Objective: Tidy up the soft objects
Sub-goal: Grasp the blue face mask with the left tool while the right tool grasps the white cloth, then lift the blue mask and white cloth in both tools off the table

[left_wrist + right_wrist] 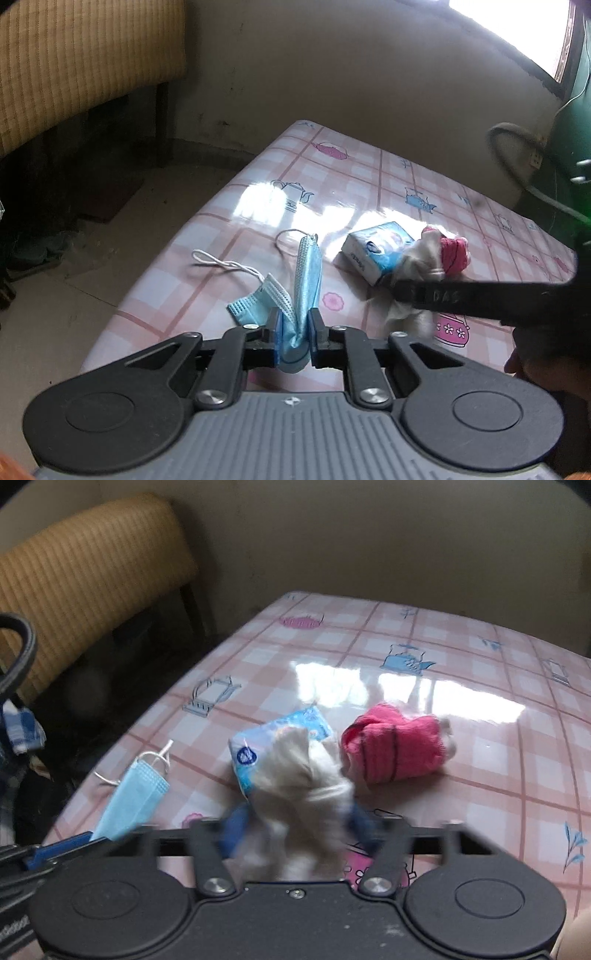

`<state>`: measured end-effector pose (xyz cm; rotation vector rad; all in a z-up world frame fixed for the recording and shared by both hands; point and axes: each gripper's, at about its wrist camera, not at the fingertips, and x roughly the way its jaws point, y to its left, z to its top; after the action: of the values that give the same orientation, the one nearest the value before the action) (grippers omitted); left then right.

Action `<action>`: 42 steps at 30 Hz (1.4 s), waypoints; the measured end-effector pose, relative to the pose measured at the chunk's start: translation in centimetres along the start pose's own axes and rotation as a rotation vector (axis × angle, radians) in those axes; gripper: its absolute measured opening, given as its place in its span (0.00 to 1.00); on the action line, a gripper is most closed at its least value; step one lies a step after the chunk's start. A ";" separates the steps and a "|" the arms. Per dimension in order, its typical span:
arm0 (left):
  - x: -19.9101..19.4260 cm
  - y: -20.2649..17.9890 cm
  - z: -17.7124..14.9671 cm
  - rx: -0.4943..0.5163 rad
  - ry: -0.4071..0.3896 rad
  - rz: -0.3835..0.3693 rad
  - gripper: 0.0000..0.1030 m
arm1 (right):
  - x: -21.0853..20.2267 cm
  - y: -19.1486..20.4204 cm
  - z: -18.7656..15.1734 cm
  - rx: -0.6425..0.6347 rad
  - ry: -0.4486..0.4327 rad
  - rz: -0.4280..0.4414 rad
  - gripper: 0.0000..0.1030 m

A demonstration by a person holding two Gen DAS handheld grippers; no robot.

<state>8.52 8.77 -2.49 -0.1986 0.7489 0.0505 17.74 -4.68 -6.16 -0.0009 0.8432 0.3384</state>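
Observation:
My left gripper (294, 320) is shut on a light blue face mask (304, 273), which stands up from the jaws above the table; it also shows at the left of the right wrist view (131, 801). My right gripper (295, 823) is shut on a white cloth (303, 786), blurred with motion; the cloth also shows in the left wrist view (417, 258) under the right gripper's finger. A pink rolled cloth (395, 747) lies just beyond it. A blue-and-white tissue pack (373, 254) lies beside the white cloth.
The table (369, 184) has a glossy pink checked cover with teapot prints. A chair with a tan woven seat (74, 62) stands off the table's left edge. A wall runs behind, and a green object (576, 122) stands at the far right.

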 end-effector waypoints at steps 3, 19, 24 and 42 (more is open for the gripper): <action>-0.3 -0.2 0.1 -0.003 -0.005 -0.007 0.16 | -1.6 0.1 -0.7 -0.014 -0.015 0.012 0.21; -4.8 -5.1 0.3 0.064 -0.054 -0.025 0.16 | -14.2 -2.5 -3.1 0.075 -0.106 -0.054 0.21; -6.1 -6.8 0.4 0.092 -0.063 -0.030 0.16 | -16.6 -2.8 -3.7 0.102 -0.130 -0.041 0.21; -8.2 -10.9 -0.3 0.159 -0.079 -0.044 0.16 | -22.1 -4.1 -4.8 0.128 -0.188 -0.076 0.21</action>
<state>3.58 -1.74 4.69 -0.0614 0.6657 -0.0430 1.80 -15.72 6.25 0.1158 0.6755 0.2090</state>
